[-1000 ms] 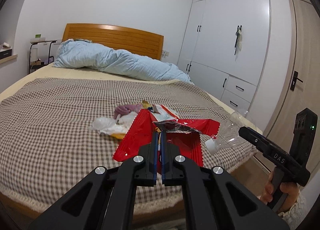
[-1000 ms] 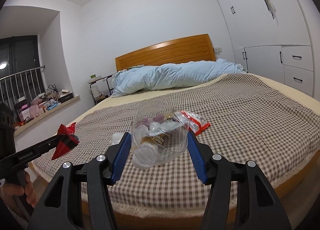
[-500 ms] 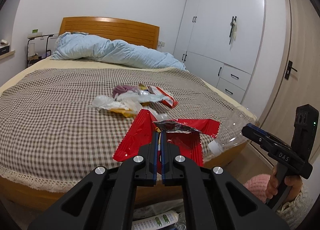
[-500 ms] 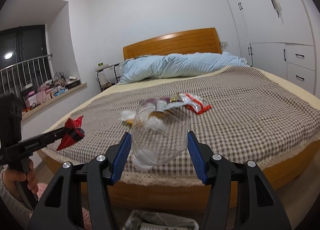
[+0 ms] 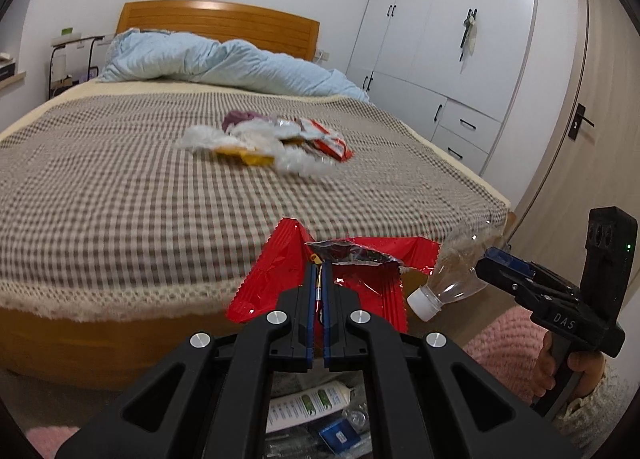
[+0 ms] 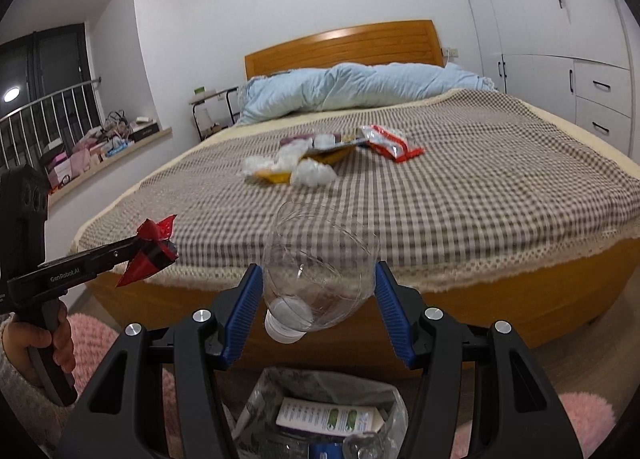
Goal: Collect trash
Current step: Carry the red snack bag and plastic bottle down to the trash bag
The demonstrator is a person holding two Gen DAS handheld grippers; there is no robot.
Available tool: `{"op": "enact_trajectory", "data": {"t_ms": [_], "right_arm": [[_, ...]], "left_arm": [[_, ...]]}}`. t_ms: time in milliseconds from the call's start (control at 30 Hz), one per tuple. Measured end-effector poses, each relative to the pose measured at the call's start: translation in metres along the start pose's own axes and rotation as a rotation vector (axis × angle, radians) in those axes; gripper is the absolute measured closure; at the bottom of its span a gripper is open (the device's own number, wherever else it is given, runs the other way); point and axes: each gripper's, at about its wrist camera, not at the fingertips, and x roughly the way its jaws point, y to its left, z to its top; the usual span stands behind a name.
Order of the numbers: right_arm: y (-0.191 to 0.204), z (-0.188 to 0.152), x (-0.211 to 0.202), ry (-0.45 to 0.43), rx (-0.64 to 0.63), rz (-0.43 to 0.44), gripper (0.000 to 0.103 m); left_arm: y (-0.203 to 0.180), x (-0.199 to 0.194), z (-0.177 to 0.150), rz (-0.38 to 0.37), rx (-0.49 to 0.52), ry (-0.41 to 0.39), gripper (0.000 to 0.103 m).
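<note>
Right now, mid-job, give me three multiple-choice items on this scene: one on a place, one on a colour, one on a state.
1. Where is the bin bag?
A. on the bed
B. on the floor below the grippers
C. by the wardrobe

2. What colour is the wrapper in the left gripper?
A. red
B. green
C. blue

3. How is the bottle in the right gripper?
A. uncapped
B. full of water
C. empty, cap on

Answers: 1 B, it shows under both grippers; 2 A, red foil between shut jaws; 3 C, clear body, white cap.

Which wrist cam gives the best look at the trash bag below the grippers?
Right wrist: the trash bag shows its open mouth, with a white box inside. Left wrist shows only slivers of it between the black gripper arms.
</note>
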Motion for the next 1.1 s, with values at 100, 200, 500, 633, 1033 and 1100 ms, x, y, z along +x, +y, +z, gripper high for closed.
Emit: {"op": "enact_trajectory", "data": {"t_ms": [100,200,500,633,1033,1100], "right_arm": [[0.003,-0.013,0.002,0.032,-0.02,-0.008,0.047],[0.004,-0.024,0.006,0.066,-0.033,-0.008,0.047],[0.007,-0.056,0.026,0.16,-0.069,-0.03,0.047],[0.006,-0.063,0.033,0.192,-0.08,-0.051,0.047],[0.011,-0.088,0.061,0.316,-0.169,-0.112,0.047],[0.014,-0.093,0.069,0.34,-0.188,-0.123,0.047]], "left_arm": [[0.001,0.008,-0.014,-0.015,-0.016,0.053,0.103],[-0.002,0.014,-0.026,-0.022,-0.013,0.087,0.103],[0.0,0.046,-0.056,-0.022,-0.005,0.203,0.103],[0.005,0.059,-0.065,-0.012,-0.01,0.25,0.103],[0.019,0.108,-0.098,0.022,-0.03,0.382,0.103],[0.022,0.118,-0.104,0.033,-0.043,0.411,0.103]]}}
